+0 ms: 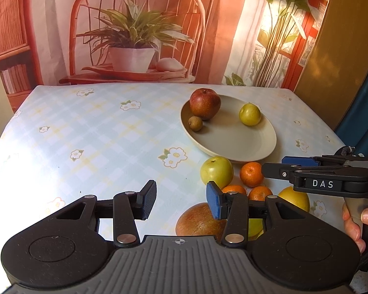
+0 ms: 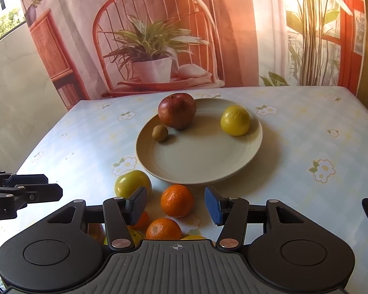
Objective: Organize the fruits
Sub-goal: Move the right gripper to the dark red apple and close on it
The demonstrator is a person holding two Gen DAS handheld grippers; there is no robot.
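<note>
Floral tablecloth (image 2: 306,127), plate (image 2: 198,166) mid-frame. Orange (image 2: 176,200) lies between right gripper (image 2: 175,207) jaws, apart, untouching. Left gripper (image 1: 181,202) apart, empty, farther off.

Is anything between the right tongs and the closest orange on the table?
Nothing visible: the orange lies on the tablecloth just beyond the open right tongs, with no fruit in front of it.
</note>
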